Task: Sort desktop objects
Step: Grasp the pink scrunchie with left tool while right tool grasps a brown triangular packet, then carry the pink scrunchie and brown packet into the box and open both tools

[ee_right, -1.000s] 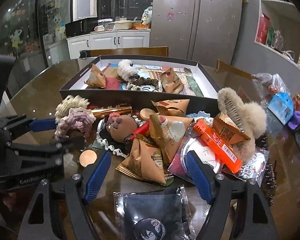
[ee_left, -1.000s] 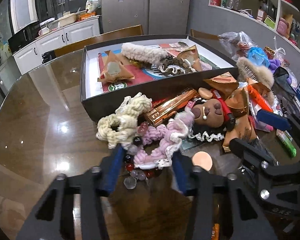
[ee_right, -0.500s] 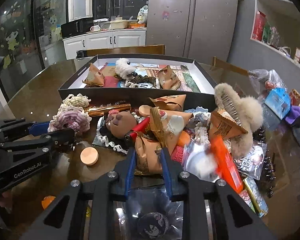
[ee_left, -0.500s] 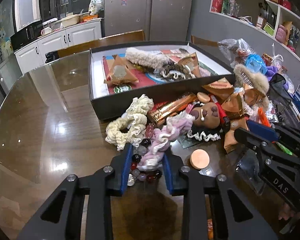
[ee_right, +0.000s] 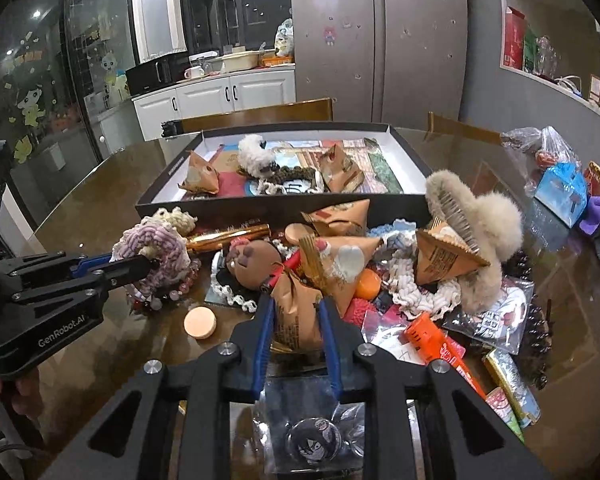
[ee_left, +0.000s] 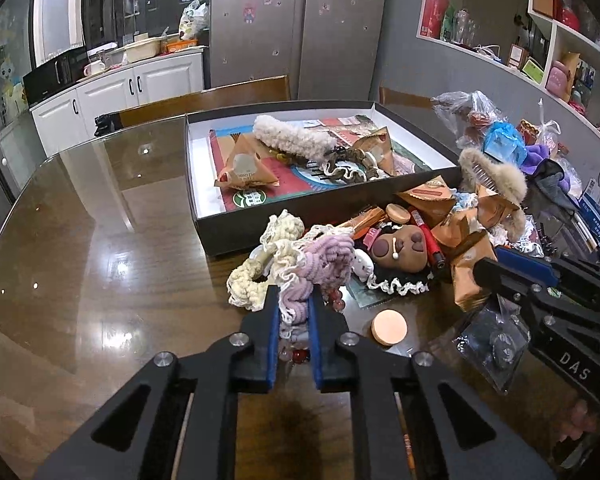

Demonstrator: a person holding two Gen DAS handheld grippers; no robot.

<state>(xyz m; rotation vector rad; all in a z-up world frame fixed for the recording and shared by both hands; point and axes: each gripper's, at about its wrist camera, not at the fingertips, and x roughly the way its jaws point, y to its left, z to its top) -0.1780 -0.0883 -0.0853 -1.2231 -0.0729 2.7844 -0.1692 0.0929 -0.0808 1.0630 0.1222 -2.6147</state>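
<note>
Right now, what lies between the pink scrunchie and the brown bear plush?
In the left wrist view, a small white charm sits between the pink scrunchie and the brown bear plush.

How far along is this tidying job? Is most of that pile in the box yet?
Not most. The box already holds a few things: a fluffy white hair clip, two brown triangular packets and a dark scrunchie. Right now the left gripper is shut on a pink scrunchie, and the right gripper is shut on a brown triangular packet. Left on the table: a brown plush face, a beige fur clip and many small items.
</note>
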